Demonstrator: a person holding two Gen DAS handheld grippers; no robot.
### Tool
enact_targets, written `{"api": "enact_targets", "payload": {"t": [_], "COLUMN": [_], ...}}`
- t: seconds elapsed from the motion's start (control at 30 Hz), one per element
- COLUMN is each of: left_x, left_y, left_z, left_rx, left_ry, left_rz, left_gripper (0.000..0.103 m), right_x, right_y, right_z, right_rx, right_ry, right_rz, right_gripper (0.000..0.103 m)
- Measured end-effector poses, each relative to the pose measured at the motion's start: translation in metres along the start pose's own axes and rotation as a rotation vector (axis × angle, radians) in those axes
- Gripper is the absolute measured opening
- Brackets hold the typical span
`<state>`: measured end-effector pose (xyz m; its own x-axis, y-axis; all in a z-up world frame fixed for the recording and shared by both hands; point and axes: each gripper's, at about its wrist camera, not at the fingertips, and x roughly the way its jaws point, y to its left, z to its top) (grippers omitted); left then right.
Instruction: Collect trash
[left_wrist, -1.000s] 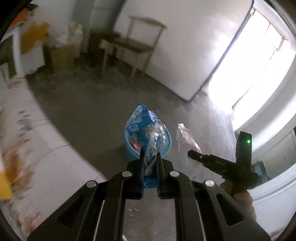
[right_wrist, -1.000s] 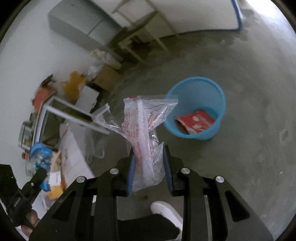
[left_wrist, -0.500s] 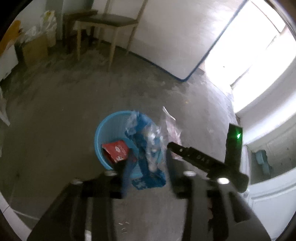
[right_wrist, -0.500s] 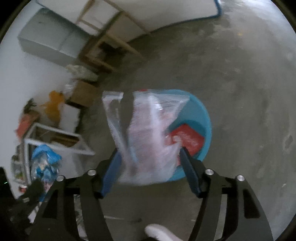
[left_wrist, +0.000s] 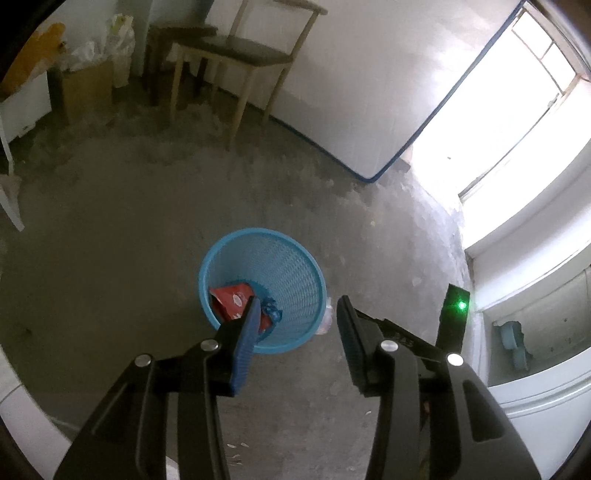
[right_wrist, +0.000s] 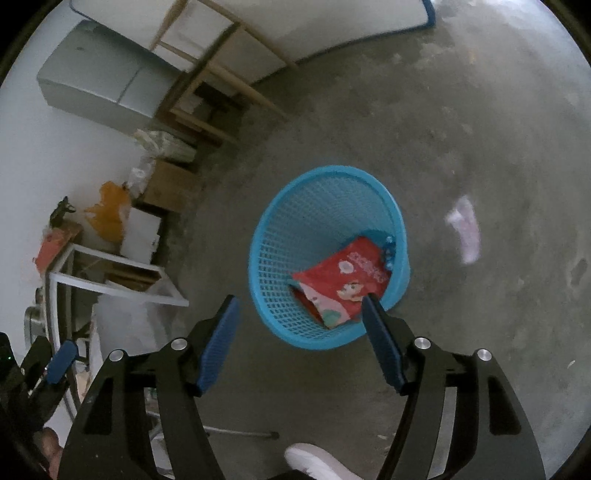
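Note:
A blue mesh basket (left_wrist: 258, 232) (right_wrist: 325, 170) stands on the concrete floor, just beyond both grippers. Inside it lie a red snack packet (left_wrist: 231, 299) (right_wrist: 347, 277) and a crumpled blue wrapper (left_wrist: 272, 311) (right_wrist: 388, 251). My left gripper (left_wrist: 299, 308) is open above the basket's near rim, with nothing between its fingers. My right gripper (right_wrist: 300, 304) is open too and holds nothing. A clear plastic bag (right_wrist: 463, 232) shows blurred outside the basket, to its right; whether it has landed I cannot tell. In the left wrist view a pale bit of the bag (left_wrist: 325, 319) peeks out by the basket's right side.
A wooden chair (left_wrist: 240, 48), a cardboard box (left_wrist: 86, 88) and a white board with a blue edge (left_wrist: 351, 92) stand along the far wall. A grey fridge (right_wrist: 96, 92) and a white frame (right_wrist: 110, 280) are at the left. A person's white shoe (right_wrist: 317, 461) is below the right gripper.
Both grippers came in over the basket and opened. The blue wrapper left the left gripper and now lies in the basket. The clear bag left the right gripper and is now outside the basket.

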<state>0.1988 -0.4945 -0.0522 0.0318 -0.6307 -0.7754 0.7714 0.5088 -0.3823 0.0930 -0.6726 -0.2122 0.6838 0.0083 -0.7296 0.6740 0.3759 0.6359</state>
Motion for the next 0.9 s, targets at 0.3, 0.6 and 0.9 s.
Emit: {"api": "enact_targets", "payload": {"t": [0.3, 0.6, 0.9], "left_x": [-0.074, -0.134, -0.15], "left_y": [0.0, 0.015, 0.034], "left_z": [-0.034, -0.088, -0.126], "left_rx": [0.042, 0.061, -0.001], "left_ry": [-0.054, -0.075, -0.051], "left_rz": [0.006, 0.076, 0.156], "left_gripper": [0.049, 0.065, 0.077], "right_x": [-0.052, -0.035, 0.049], "right_y": [-0.048, -0.126, -0.181], "right_z": [-0.01, -0.015, 0.018], "right_rx": [0.092, 0.157, 0.105], "right_ry": [-0.093, -0.011, 0.133], "right_rz": [-0.054, -0.276, -0.446], "right_gripper": [0.065, 0.065, 0.081]}}
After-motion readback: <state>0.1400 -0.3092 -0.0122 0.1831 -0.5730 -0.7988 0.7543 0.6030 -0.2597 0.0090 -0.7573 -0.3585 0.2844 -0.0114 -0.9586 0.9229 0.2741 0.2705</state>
